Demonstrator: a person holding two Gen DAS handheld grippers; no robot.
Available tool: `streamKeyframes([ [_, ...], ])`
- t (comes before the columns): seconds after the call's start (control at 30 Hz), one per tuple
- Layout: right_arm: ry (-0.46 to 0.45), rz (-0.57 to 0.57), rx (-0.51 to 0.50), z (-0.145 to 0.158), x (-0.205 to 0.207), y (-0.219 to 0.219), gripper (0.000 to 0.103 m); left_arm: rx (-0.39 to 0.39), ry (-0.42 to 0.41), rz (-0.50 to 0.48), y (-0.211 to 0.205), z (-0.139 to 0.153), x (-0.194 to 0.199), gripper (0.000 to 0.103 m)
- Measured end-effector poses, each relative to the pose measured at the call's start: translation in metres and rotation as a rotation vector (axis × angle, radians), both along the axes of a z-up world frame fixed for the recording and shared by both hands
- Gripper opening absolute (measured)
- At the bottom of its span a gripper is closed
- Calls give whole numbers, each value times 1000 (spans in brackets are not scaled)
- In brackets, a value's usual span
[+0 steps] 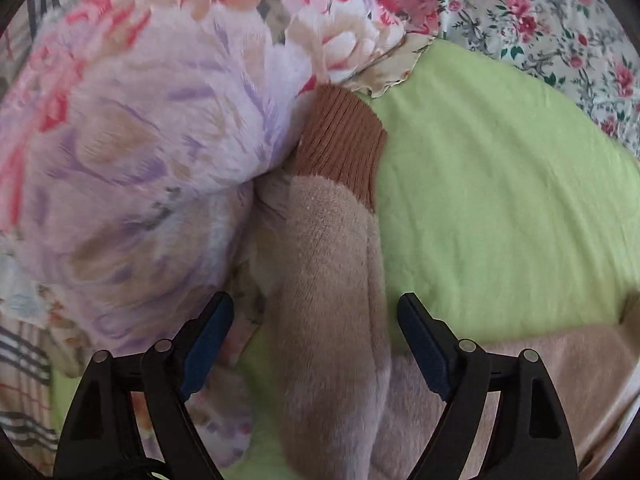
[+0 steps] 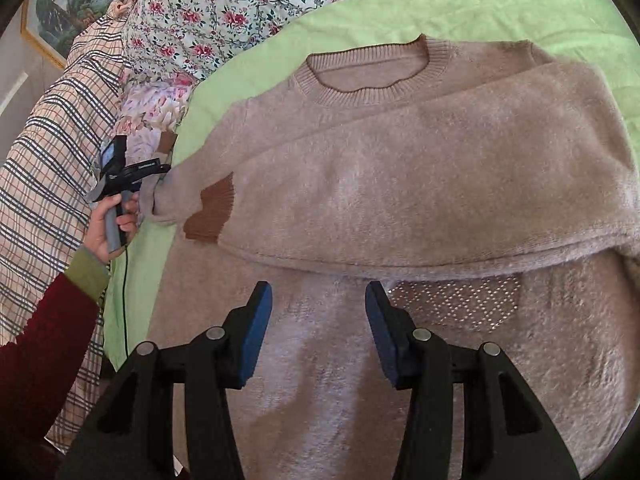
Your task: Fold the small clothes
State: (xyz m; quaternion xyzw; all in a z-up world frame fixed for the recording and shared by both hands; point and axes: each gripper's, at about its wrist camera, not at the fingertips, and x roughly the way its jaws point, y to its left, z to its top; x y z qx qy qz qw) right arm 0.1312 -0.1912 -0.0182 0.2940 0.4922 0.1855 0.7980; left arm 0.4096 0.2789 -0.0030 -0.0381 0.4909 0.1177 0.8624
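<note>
Beige sweater spread on green blanket; right sleeve already folded across chest, brown cuff at nine o'clock; left sleeve still outstretched beside pillow — both grippers, left and right, apart, holding nothing.

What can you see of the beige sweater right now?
The beige sweater looks fuzzy, with ribbed crew collar and brown ribbed cuffs. It lies flat on the green sheet, one sleeve folded across the chest, the other sleeve stretched out toward a floral pillow. Neither gripper holds it.
</note>
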Motion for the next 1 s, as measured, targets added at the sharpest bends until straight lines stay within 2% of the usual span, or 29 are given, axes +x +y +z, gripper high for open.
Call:
streamKeyframes([
  [0.03,-2,2,-3,1,-1,1,50,-30,-17,-11,2,-1,-2,54],
  [0.07,-7,2,-8,3,-2,1,50,-42,-22,-17,3,-1,-4,22],
  [0.17,-19,-7,-7,6,-5,0,50,-61,-103,-53,-5,16,-28,16],
  [0.37,-35,-46,20,9,-15,-7,50,-109,-289,-223,-64,75,-102,14],
  [0.47,-37,-75,43,9,-23,-14,50,-149,-354,-355,-121,101,-138,14],
  [0.57,-38,-111,55,10,-31,-26,50,-189,-376,-485,-182,110,-159,14],
  [0.73,-32,-187,63,8,-44,-52,50,-242,-360,-669,-277,98,-182,14],
  [0.93,-13,-248,58,3,-50,-73,50,-252,-252,-761,-347,46,-189,16],
  [1.0,-2,-259,59,1,-48,-77,50,-246,-202,-780,-359,27,-189,23],
])
